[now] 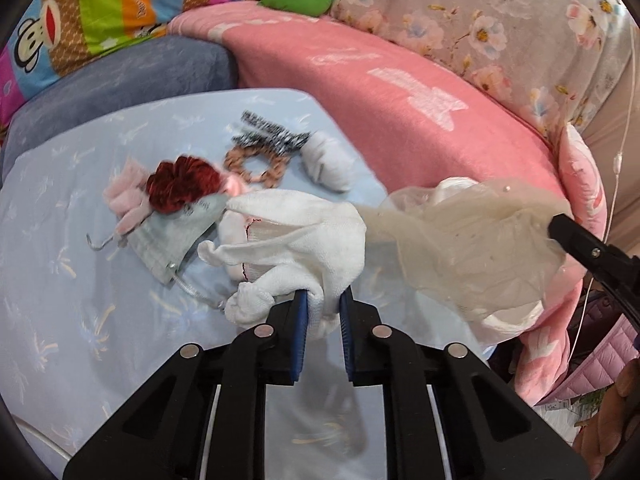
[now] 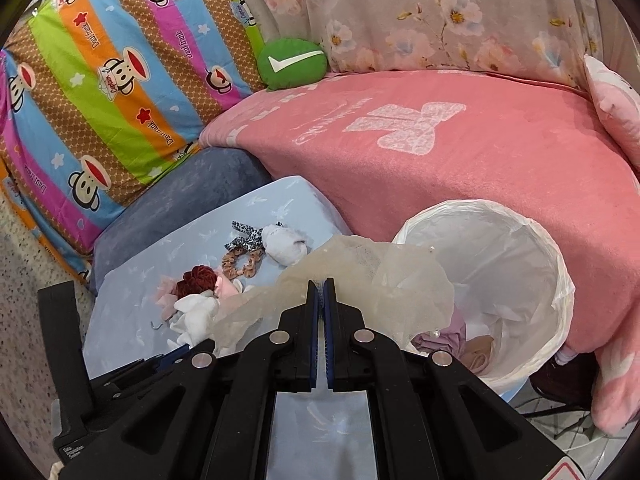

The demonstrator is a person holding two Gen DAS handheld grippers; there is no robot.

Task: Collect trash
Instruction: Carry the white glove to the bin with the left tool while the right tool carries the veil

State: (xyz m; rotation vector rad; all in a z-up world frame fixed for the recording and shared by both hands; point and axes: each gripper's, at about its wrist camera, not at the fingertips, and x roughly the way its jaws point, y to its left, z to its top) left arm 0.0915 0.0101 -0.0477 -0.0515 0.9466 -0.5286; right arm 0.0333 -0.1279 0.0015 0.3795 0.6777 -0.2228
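In the left wrist view my left gripper is shut on a crumpled white cloth lifted off the light blue sheet. A sheer beige mesh fabric trails from that cloth to my right gripper, at the right edge. In the right wrist view my right gripper is shut on the same mesh, just left of a bin lined with a white bag. The white cloth and the left gripper show at lower left.
On the blue sheet lie a dark red scrunchie, a brown scrunchie, a leopard-print scrunchie, a white sock and a grey cloth with a wire hook. A pink blanket borders the sheet. The bin holds crumpled items.
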